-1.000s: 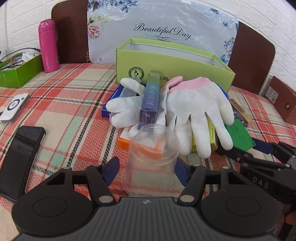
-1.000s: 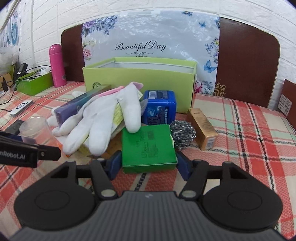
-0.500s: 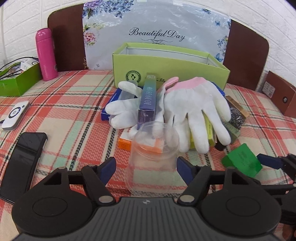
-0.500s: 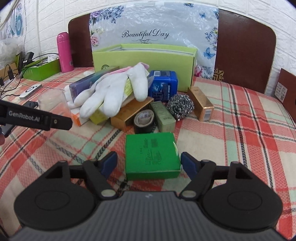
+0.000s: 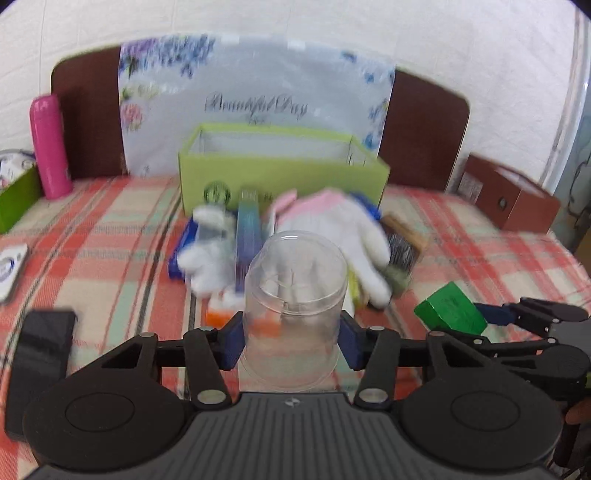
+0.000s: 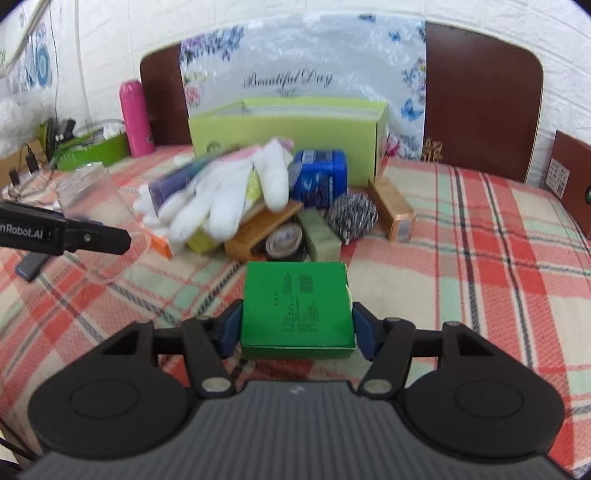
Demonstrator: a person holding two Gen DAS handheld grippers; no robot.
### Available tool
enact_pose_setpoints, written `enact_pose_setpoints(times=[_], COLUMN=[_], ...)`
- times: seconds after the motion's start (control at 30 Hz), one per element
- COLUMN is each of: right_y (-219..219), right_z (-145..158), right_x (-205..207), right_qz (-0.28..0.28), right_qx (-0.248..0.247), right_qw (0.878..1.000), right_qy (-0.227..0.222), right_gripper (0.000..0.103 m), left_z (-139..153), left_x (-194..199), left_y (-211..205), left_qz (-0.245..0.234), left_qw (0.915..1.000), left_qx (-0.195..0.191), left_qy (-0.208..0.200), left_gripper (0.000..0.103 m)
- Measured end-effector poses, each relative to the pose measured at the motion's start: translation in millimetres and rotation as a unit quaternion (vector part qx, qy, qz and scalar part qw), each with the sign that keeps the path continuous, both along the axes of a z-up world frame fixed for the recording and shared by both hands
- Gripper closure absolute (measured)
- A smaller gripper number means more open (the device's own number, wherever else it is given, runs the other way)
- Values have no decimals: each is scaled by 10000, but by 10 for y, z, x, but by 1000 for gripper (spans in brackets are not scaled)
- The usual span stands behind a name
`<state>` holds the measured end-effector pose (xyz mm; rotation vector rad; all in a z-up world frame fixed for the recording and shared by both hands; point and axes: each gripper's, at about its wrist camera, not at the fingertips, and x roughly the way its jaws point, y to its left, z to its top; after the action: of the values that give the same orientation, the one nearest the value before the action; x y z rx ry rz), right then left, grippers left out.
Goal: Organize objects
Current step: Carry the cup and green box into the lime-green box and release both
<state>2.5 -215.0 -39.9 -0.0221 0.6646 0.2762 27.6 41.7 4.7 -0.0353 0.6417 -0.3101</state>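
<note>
The left gripper is pinching a clear cup in front of the lime box; thin walls may buckle and slip; the right gripper is clamping a green box nearer than the pile; both could collide heading boxward.

Room's pretty plain: a white brick-textured wall runs across the back, lit bright and even. Against it stands a dark brown wooden board with rounded corners, looks like a headboard or chair backs, can't tell which. A floral plastic sheet reading "Beautiful Day" is propped in front of it. The whole surface is covered with a red, cream and pale green plaid cloth. Off to the left the wall has some blue stickers and a thin cable running down. On the far right edge of the left wrist view there's a white pipe going up the wall.
</note>
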Motion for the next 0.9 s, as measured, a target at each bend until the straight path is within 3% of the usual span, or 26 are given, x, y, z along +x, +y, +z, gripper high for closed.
enact_pose_setpoints(times=[0.17,0.27,0.43,0.7,0.9], right_y=[-87,-67,-23,112,155], right_z=[406,581,687,547,195], right_x=[173,459,1042,2097,2791], right_qz=[-103,-168,-241,-459,-583], right_qx=[303,322,357,224,144], right_qw=[9968,9945,9926,9946,9980], right_qy=[-734,-986,-1133,-899,-213], right_gripper=[43,43,43,43,43], left_z=[400,557,675,525,219], left_x=[274,535,1072,2055,2610], left_y=[15,14,-36,-119,-149], left_qz=[53,72,228,485,587], left_qw=[9980,9964,9957,9966,9968], left_qx=[-312,-538,-591,-581,-526], left_qy=[-540,-650,-672,-335,99], left_gripper=[48,48,48,48,47])
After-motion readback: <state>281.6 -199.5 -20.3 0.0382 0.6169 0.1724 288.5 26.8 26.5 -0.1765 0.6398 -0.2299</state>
